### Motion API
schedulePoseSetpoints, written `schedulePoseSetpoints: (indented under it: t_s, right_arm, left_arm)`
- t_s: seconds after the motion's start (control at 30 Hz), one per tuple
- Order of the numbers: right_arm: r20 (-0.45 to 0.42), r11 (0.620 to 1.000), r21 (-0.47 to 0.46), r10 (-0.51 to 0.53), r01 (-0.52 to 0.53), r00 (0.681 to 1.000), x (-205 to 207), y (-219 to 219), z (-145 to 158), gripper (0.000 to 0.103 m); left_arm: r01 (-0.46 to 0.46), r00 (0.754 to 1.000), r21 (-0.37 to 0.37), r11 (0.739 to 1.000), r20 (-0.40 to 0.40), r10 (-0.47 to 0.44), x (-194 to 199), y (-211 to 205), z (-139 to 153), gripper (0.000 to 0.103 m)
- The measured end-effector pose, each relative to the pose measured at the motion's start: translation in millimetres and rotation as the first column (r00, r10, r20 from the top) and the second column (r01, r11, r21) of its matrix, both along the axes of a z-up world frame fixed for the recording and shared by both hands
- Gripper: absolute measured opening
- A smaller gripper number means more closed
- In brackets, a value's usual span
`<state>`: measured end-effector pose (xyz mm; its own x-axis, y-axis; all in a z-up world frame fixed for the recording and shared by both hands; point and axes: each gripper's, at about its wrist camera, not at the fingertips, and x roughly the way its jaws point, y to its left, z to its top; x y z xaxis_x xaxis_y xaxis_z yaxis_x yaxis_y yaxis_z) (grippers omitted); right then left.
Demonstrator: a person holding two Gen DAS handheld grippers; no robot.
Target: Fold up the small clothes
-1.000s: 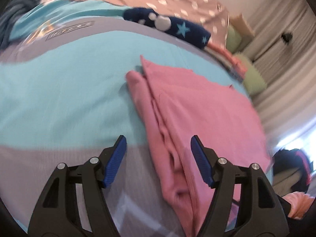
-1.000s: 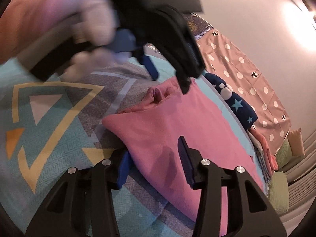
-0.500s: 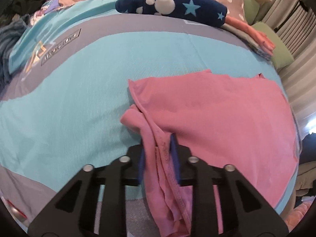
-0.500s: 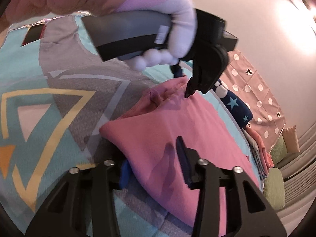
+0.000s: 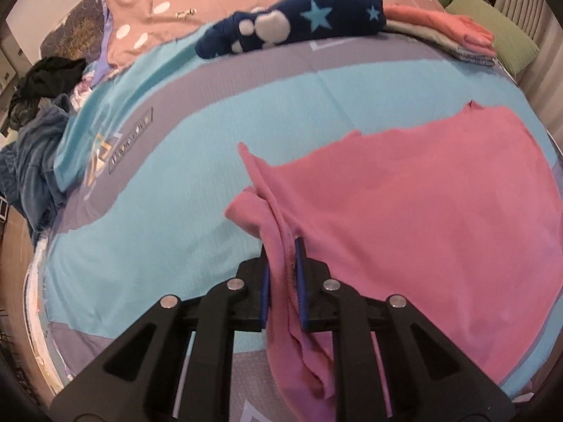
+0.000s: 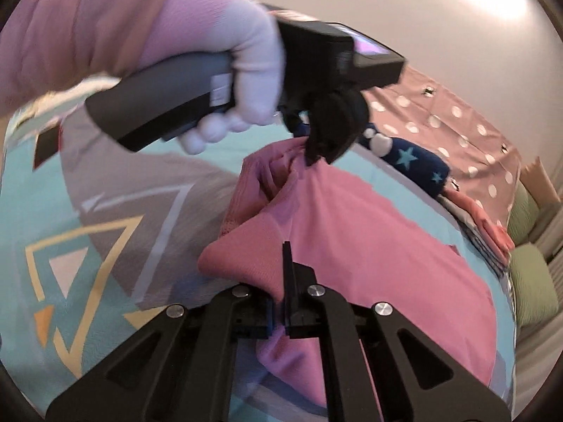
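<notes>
A pink garment (image 5: 415,218) lies spread on the patterned bedspread (image 5: 176,183); it also shows in the right wrist view (image 6: 369,232). My left gripper (image 5: 283,263) is shut on the garment's bunched left edge, which hangs between the blue pads and is lifted off the bed. My right gripper (image 6: 279,281) is shut on a near corner of the same garment. In the right wrist view the left gripper (image 6: 316,151), held by a white-gloved hand (image 6: 225,52), pinches the far corner.
A folded navy star-patterned garment (image 5: 299,24) and a stack of folded pink and grey clothes (image 5: 447,31) lie at the far edge of the bed. A dark pile of clothes (image 5: 38,105) sits at the left. Green cushions (image 5: 489,28) are at the right.
Both grippers closed on the pink garment: the left first, over the bunched edge, then the right on the near corner. The held edge has risen off the bed.
</notes>
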<state>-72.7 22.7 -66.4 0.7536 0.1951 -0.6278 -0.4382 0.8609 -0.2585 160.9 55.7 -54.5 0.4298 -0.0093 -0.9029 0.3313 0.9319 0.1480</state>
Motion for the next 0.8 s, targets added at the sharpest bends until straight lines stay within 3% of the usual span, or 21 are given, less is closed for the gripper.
schedulePoseSetpoints:
  t_s: [0.23, 0.8]
  right_arm:
    - [0.008, 0.995, 0.074, -0.068, 0.067, 0.998, 1, -36, 11, 0.003]
    - [-0.015, 0.948, 0.206, -0.244, 0.242, 0.97, -2, -134, 15, 0.003]
  left_arm:
    - [0.024, 0.999, 0.041, 0.999, 0.048, -0.026, -5, -39, 27, 0.012]
    - [0.136, 0.987, 0.223, 0.965, 0.055, -0.151, -4, -174, 38, 0.011]
